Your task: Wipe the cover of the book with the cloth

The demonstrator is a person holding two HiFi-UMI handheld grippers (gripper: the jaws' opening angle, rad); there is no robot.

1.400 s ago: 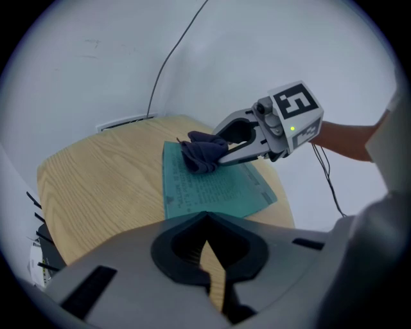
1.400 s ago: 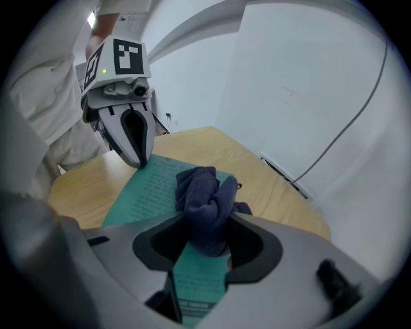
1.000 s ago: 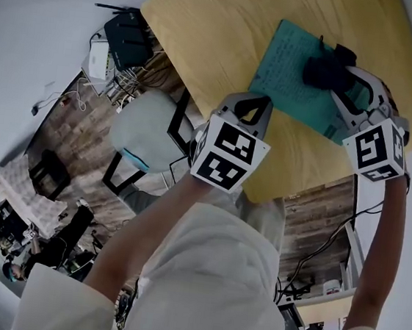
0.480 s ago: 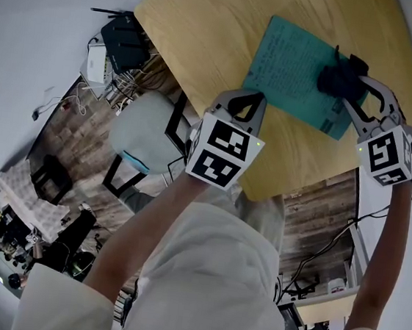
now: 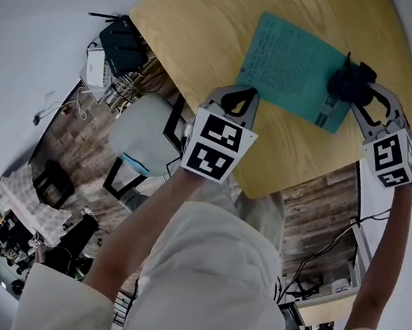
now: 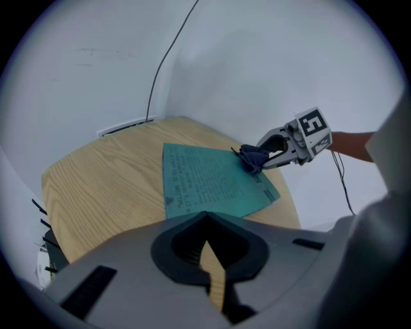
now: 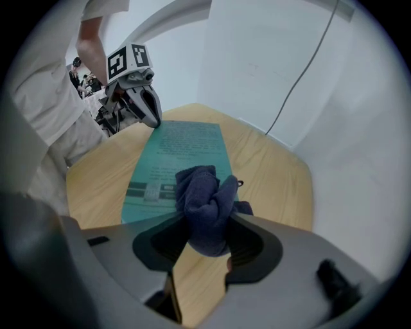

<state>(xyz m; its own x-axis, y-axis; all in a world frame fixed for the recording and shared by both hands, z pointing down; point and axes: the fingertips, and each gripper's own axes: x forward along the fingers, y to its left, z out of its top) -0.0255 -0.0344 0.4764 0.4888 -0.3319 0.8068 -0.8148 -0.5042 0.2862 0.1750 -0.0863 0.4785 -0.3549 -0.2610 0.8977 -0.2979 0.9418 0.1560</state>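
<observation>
book: teal book (image 5: pixel 288 63) flat on round wood table (image 5: pixel 200 19), at 1 o'clock in head view
cloth: dark blue cloth (image 7: pixel 205 202), bunched, at book's 3 o'clock edge
right gripper (image 5: pixel 350 84): clamped on cloth
left gripper (image 5: pixel 244 98): jaws together, empty, at book's 7 o'clock

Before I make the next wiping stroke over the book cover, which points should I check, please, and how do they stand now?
1. Grip of right claw on cloth: ok, bunched between its jaws.
2. Pressing of cloth on book: cannot tell; it sits at the cover's edge.
3. Lie of book on table: ok, flat.
4. Support from left claw: not ok; shut, empty, apart from the book.
5. Free cover: ok, nothing else lies on it.
</observation>
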